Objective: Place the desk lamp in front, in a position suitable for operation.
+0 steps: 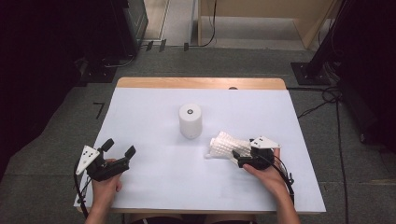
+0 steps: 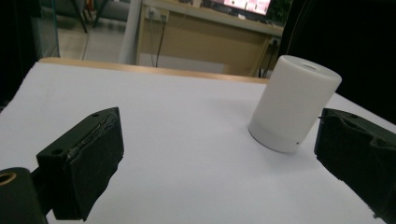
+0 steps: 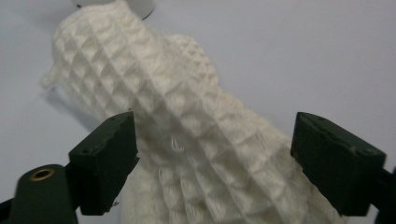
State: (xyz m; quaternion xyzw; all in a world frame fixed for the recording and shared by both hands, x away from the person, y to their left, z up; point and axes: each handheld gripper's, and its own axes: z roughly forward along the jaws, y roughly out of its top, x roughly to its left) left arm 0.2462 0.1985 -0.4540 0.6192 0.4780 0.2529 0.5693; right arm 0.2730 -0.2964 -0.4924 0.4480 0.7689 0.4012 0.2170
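White waffle-knit cloth (image 3: 187,126) lying right of centre on my table (image 1: 154,186), my right gripper (image 1: 239,157) wide around its near end, white cylinder (image 1: 190,121) mid-table, my left gripper (image 1: 119,148) wide, empty.

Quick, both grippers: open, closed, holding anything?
Left gripper: open, empty, fingers apart above the table.
Right gripper: open, fingers either side of the white knitted cloth, not clamped.

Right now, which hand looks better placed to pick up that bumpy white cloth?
The right. The right gripper already has its open jaws on either side of the white cloth. The left gripper sits open near the table's left edge, far from the cloth.
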